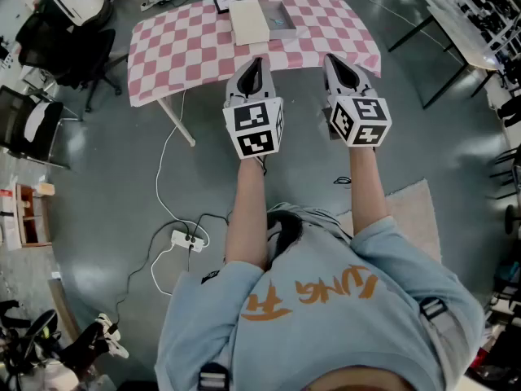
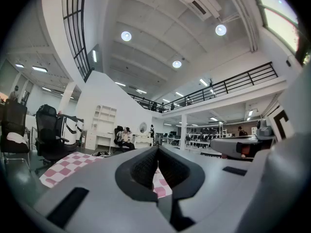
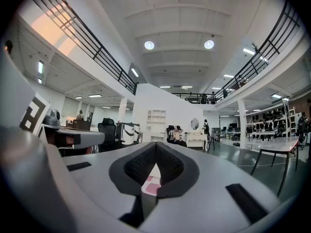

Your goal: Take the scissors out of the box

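Note:
A cream box (image 1: 248, 21) lies near the far edge of the pink-and-white checked table (image 1: 187, 51), with a grey flat part (image 1: 285, 21) against its right side. No scissors show in any view. My left gripper (image 1: 256, 62) hovers over the table's near edge, short of the box. Its jaws meet at the tips, with nothing between them (image 2: 158, 150). My right gripper (image 1: 334, 59) is held level with it to the right, also shut and empty (image 3: 156, 145). Both gripper views look out over the hall, with only a strip of checked cloth (image 2: 65, 166) below.
A black-framed flat item (image 1: 228, 2) lies behind the box. Black office chairs (image 1: 65, 43) stand left of the table. A power strip (image 1: 187, 239) and a white cable lie on the floor. A white desk (image 1: 456, 19) is at the right, and a pale rug (image 1: 411, 210) lies beside the person.

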